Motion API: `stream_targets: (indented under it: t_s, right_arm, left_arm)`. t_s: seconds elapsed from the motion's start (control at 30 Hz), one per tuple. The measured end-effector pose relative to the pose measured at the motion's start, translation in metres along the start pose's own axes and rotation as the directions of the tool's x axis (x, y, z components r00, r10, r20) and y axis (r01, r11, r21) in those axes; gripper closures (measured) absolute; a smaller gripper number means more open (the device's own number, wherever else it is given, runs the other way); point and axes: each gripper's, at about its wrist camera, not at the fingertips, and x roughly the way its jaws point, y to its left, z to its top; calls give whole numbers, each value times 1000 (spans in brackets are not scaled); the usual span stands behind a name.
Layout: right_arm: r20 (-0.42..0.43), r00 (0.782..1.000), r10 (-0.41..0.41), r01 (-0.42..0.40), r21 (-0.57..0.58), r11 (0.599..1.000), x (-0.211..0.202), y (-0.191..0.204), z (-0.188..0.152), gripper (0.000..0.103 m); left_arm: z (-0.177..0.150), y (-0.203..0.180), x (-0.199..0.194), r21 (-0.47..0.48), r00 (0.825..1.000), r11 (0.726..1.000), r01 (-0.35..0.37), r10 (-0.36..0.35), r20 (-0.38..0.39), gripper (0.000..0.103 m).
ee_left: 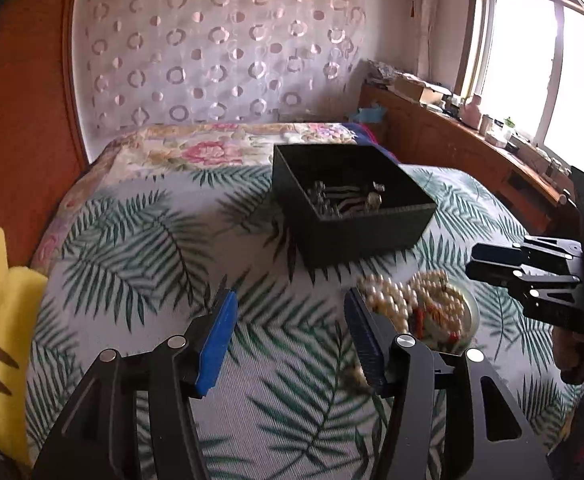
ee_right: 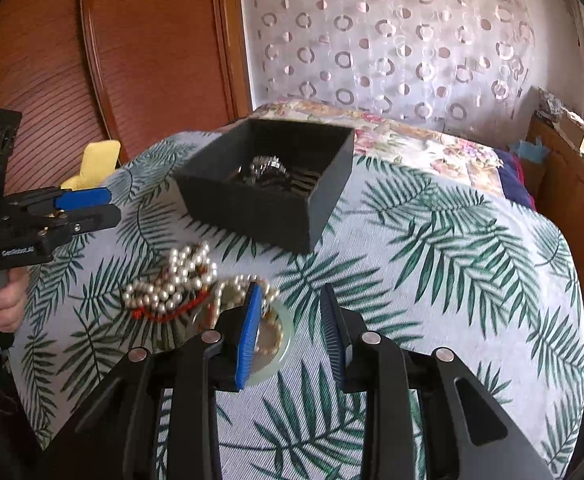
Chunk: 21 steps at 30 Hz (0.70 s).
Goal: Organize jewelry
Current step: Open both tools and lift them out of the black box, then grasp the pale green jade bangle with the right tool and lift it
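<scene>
Bed [ee_left: 140, 240] covered by a palm-leaf print sheet [ee_right: 452, 240], floral quilt [ee_left: 212, 148] at the far end, patterned curtain [ee_left: 220, 48] behind it, wooden panel [ee_right: 52, 60] along the left side. Black open-top box [ee_left: 352, 208] sits toward the far middle of the bed, square, matte, dark walls; inside it a small heap of metallic silvery pieces [ee_right: 268, 172], details too small to tell. Nearer the front edge, apart from the box, lies the jewelry pile [ee_right: 188, 284]: cream pearl strands tangled in loops, a thin red bead string [ee_right: 164, 314] under them, all partly on a round pale dish [ee_right: 280, 356] with a light green rim. Yellow plush [ee_left: 0, 300] at the left edge of the bed. Left gripper [ee_left: 288, 340] hangs over the sheet just left of the pile, blue-padded fingers [ee_left: 216, 344] spread wide, nothing between them; its right finger sits just beside the pearls, contact unclear. Right gripper [ee_right: 288, 336] is over the dish's right side, jaws spread, empty; its left blue pad overlaps the dish and a pearl strand in view, touching or above I cannot tell. A hand [ee_right: 0, 300] grips the left gripper's handle at the left edge of the bed.
</scene>
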Motion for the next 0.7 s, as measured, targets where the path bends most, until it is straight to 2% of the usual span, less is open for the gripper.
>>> stream_targets:
  t_s: [0.23, 0.3, 0.37, 0.43, 0.5, 0.7]
  right_arm:
    - [-77, 997, -29, 29, -1, 1000, 12, 3, -14, 70]
    - [-79, 997, -10, 11, 13, 1000, 13, 2, -15, 70]
    - [-85, 996, 21, -19, 26, 999, 13, 2, -16, 88]
    - [-85, 996, 22, -20, 22, 1000, 11, 4, -17, 93]
    - [-74, 997, 26, -25, 15, 1000, 7, 7, -18, 95]
    - [-25, 999, -34, 33, -31, 999, -18, 18, -18, 95]
  left_arm:
    - [-22, -11, -3, 16, 999, 1000, 18, -17, -34, 50]
    - [-26, -16, -4, 25, 999, 999, 21, -20, -40, 50]
    - [-30, -19, -5, 32, 999, 999, 22, -21, -43, 50]
    - [-32, -24, -9, 39, 999, 999, 25, -24, -41, 50]
    - [-33, -27, -14, 45, 999, 999, 25, -23, -35, 50]
    - [-36, -31, -25, 47, 999, 999, 26, -25, -24, 50]
